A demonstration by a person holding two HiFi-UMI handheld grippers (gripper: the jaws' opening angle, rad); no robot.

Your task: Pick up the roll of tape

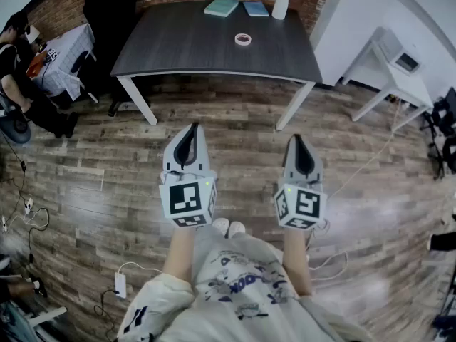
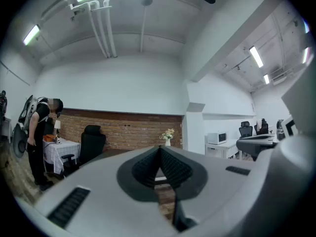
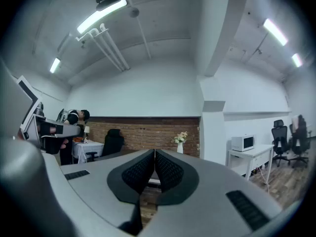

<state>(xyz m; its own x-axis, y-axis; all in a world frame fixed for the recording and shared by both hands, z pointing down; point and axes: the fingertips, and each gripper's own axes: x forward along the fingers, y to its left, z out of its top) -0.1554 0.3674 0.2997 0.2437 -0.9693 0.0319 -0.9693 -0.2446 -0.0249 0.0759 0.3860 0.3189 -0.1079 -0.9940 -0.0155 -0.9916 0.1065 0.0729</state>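
A small roll of tape [image 1: 243,39] lies flat on the dark grey table [image 1: 185,45], toward its right half. Both grippers are held level over the wooden floor, well short of the table's front edge. My left gripper [image 1: 190,129] is shut, its black pads meeting at the tip with nothing between them. My right gripper [image 1: 296,140] is shut and empty too. In the left gripper view the left gripper [image 2: 159,149] points at the brick wall; in the right gripper view the right gripper [image 3: 154,153] does the same. The tape does not show in either gripper view.
On the table's far edge lie two books [image 1: 221,6] and a white vase of flowers [image 1: 281,4]. A black office chair [image 1: 107,13] stands at the table's left. A person [image 1: 21,77] is at the far left. White desks [image 1: 399,73] stand at the right. Cables [image 1: 28,219] trail on the floor.
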